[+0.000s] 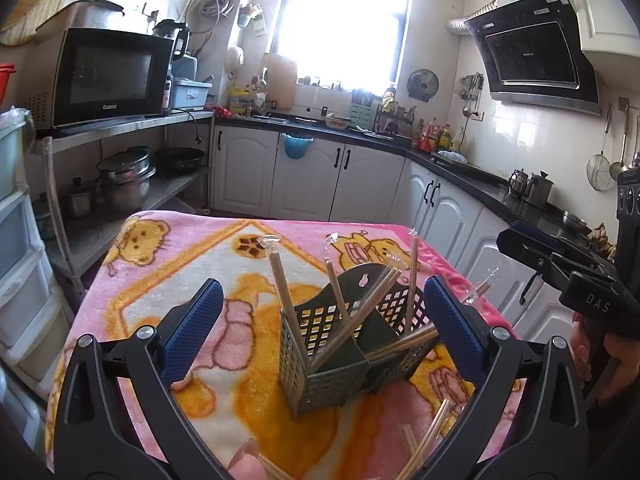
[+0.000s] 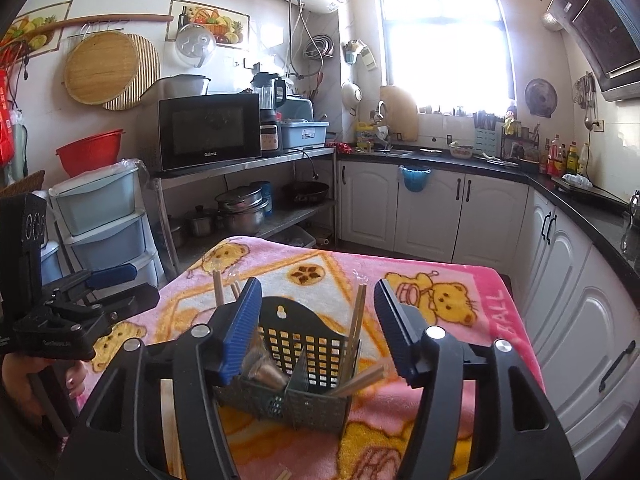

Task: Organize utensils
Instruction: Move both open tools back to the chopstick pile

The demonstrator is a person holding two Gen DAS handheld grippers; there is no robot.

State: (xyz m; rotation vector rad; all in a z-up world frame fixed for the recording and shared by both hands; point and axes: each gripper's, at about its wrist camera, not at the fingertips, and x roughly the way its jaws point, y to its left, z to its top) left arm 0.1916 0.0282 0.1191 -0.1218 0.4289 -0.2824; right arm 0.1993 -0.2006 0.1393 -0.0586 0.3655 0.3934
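Figure: both wrist views at one moment of sorting utensils. A grey perforated utensil caddy (image 1: 352, 344), divided into compartments and with a raised back plate bearing a hanging slot, stands on a desk covered by a pink bear-print blanket (image 1: 168, 264). Several wrapped wooden chopsticks (image 1: 280, 280) lean out of its compartments at different angles, their clear wrapper tips uppermost; further loose chopsticks (image 1: 432, 432) lie on the blanket near the lower edge of the left wrist view. The left tongs (image 1: 324, 320) stand wide open with nothing between the blue pads, the caddy framed in the gap. The right tongs (image 2: 316, 320) are likewise wide open and empty, hovering just above the caddy. In the right wrist view a crumpled, shiny item (possibly a wrapper; the view is too blurred to name it) sits in the caddy's left compartment. Handling, as a judgement: the chopsticks should be light, stiff and thin, and their film sleeves slippery, so a grip across the middle of the shaft would likely hold better than one at the wrapped tip. The caddy looks light and could tip or slide on the soft blanket if a stick is pushed in sideways.
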